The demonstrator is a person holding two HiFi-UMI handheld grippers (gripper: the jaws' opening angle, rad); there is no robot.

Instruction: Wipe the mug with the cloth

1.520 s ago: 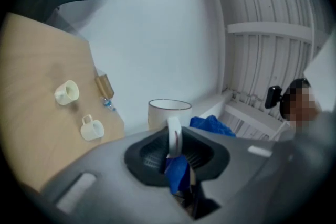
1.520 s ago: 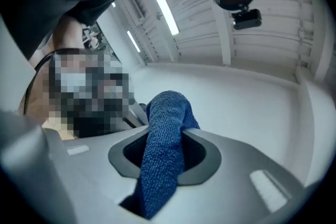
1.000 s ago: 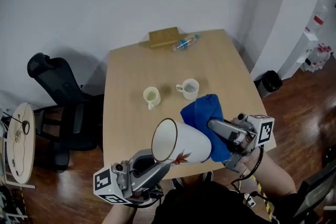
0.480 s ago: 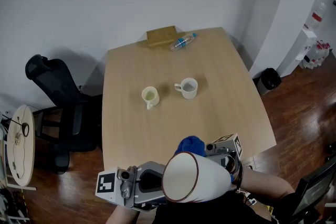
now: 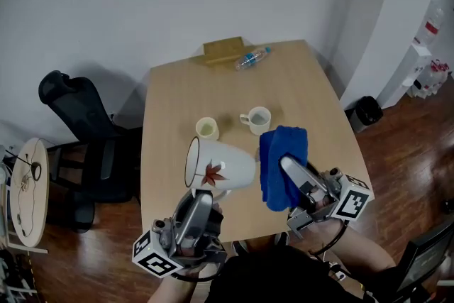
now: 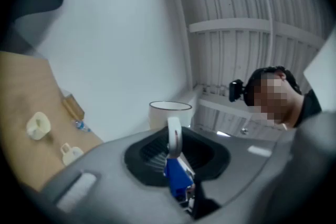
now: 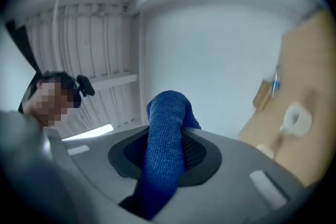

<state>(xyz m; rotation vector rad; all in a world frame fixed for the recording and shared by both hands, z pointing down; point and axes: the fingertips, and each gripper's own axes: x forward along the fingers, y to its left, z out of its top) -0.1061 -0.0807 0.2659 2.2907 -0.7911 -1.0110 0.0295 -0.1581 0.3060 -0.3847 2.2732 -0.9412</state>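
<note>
Up over the tabletop (image 5: 312, 103), the left gripper (image 5: 201, 201) pinches the white mug (image 5: 225, 165) by its handle, tipped sideways, while the right gripper (image 5: 288, 167) clamps the blue cloth (image 5: 281, 150) just beside it.

White mug (image 5: 221, 165), red leaf print, was tipped sideways in mid-air, mouth left. Blue cloth (image 5: 284, 161) was bunched just beside its base.

Right gripper (image 7: 166, 159), jaws closed on a folded blue cloth (image 7: 167, 123) that stands up between them. At right, a wooden table (image 7: 311, 55) bears a white cup (image 7: 295, 118); a bottle (image 7: 275, 83) lies near its far edge.
</note>
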